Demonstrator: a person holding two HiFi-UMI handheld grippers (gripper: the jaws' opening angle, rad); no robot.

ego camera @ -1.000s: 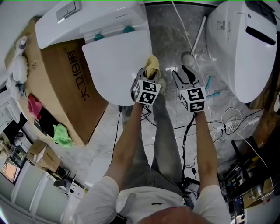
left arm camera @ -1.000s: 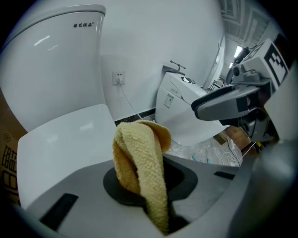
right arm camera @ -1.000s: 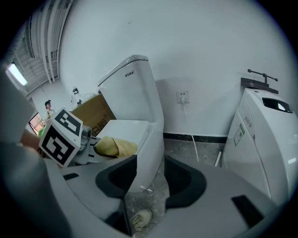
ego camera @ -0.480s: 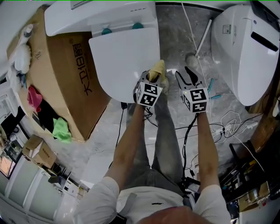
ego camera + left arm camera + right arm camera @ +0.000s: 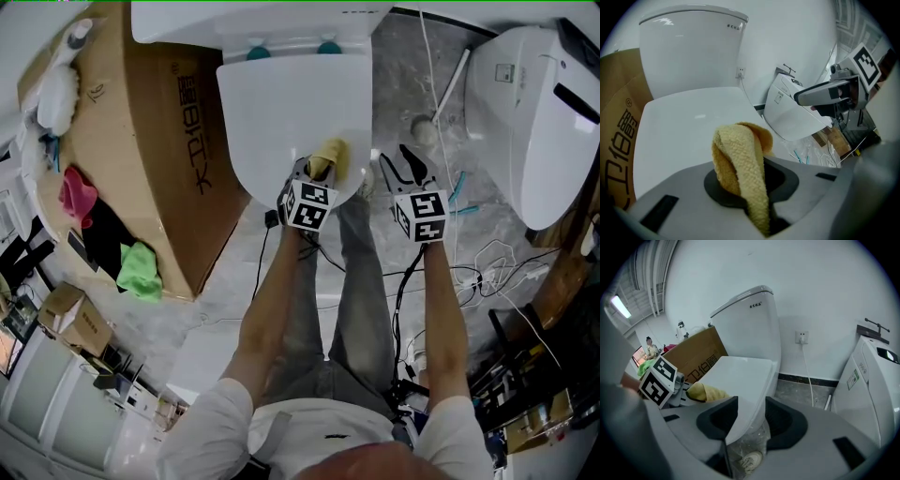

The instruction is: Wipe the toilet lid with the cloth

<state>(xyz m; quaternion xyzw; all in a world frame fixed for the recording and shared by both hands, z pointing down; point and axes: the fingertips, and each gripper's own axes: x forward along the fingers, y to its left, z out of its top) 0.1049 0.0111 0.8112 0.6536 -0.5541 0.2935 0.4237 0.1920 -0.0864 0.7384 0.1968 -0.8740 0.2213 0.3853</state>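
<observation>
The closed white toilet lid (image 5: pixel 291 112) fills the top middle of the head view. A yellow terry cloth (image 5: pixel 329 156) rests over the lid's near right part, with my left gripper (image 5: pixel 320 170) shut on it. In the left gripper view the cloth (image 5: pixel 740 159) sticks up folded out of the jaws, with the lid (image 5: pixel 684 126) just beyond. My right gripper (image 5: pixel 405 163) hangs open and holds nothing, to the right of the bowl above the floor. Its own view shows the lid (image 5: pixel 740 373), the cloth (image 5: pixel 707 392) and the left gripper's marker cube (image 5: pixel 658 381) at the left.
A large cardboard box (image 5: pixel 141 141) stands against the toilet's left side, with pink (image 5: pixel 75 195) and green (image 5: pixel 141 272) cloths beside it. A second white toilet (image 5: pixel 534 112) stands at the right. A stick (image 5: pixel 450 86) and loose cables (image 5: pixel 487 262) lie on the grey floor between them.
The left gripper with the cloth has gone from beside the lid's right edge to over its near right part. The right gripper has kept its place and stayed open.
</observation>
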